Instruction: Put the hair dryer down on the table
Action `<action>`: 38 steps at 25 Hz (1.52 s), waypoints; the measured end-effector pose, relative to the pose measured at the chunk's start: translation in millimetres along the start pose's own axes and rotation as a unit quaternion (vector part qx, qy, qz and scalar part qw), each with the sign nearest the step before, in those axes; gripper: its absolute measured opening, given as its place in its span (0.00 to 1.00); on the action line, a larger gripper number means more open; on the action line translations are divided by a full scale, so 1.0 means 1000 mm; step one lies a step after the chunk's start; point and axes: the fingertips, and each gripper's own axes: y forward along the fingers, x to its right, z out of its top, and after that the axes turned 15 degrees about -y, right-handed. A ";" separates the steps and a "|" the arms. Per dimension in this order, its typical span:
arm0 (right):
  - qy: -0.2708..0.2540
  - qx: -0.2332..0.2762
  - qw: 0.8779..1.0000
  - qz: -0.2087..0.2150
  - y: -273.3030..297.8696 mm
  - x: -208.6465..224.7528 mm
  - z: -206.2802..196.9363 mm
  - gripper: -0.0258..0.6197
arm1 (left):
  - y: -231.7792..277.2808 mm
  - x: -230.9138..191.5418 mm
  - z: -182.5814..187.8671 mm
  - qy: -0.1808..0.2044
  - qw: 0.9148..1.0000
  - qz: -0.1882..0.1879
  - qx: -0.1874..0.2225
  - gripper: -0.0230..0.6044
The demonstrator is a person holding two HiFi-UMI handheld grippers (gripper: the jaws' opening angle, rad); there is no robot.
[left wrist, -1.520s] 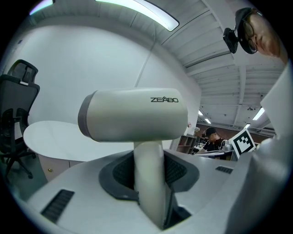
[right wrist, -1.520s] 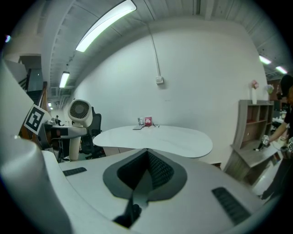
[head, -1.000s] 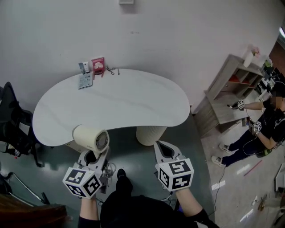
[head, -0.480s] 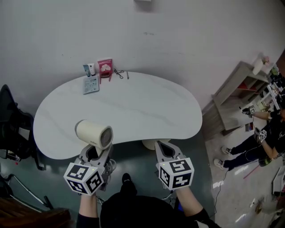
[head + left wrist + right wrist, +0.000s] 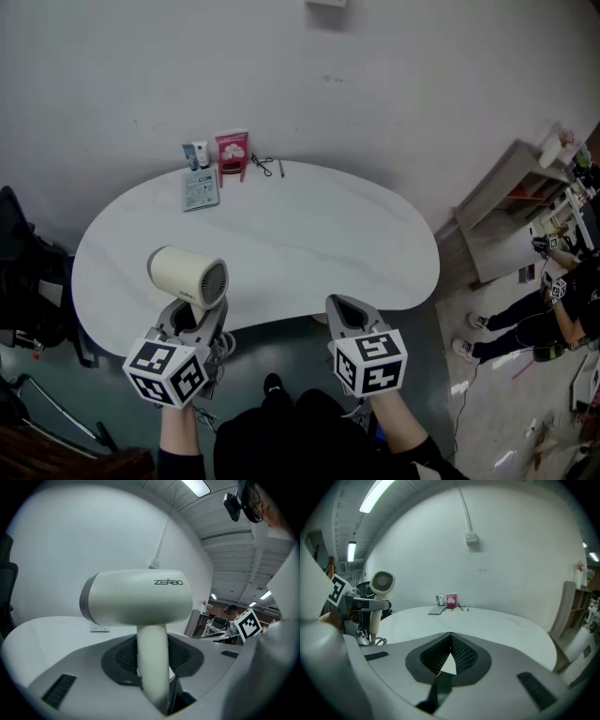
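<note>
A cream hair dryer (image 5: 187, 277) stands upright with its barrel level and its rear grille facing right, over the near left part of the white kidney-shaped table (image 5: 300, 234). My left gripper (image 5: 191, 322) is shut on its handle from below. In the left gripper view the handle (image 5: 152, 663) runs down between the dark pads, under the barrel (image 5: 136, 597). My right gripper (image 5: 343, 311) is shut and holds nothing, with its tip at the table's near edge. In the right gripper view the hair dryer (image 5: 382, 582) shows at the left.
At the table's far edge lie a booklet (image 5: 200, 190), two small tubes (image 5: 195, 155), a pink box (image 5: 232, 150) and some small dark items (image 5: 264, 166). A black chair (image 5: 23, 272) stands at the left. A wooden shelf (image 5: 511, 211) and a person (image 5: 558, 305) are at the right.
Both grippers have moved forward toward the table. The hair dryer, still held, has gone from in front of the near edge to over the tabletop.
</note>
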 end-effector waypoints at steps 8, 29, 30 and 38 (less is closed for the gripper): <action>0.006 -0.010 1.000 -0.014 0.012 0.014 0.006 0.04 | 0.019 -0.017 0.019 0.037 0.998 0.018 -0.049 0.27; 0.027 -0.017 0.998 -0.056 0.062 0.103 0.022 0.04 | 0.152 -0.012 0.012 0.110 0.981 -0.017 -0.159 0.27; 0.029 -0.018 0.998 -0.057 0.065 0.108 0.022 0.04 | 0.159 -0.011 0.009 0.113 0.979 -0.020 -0.166 0.27; 0.045 -0.029 0.996 -0.072 0.076 0.145 0.015 0.04 | 0.210 0.007 -0.018 0.134 0.964 -0.049 -0.226 0.27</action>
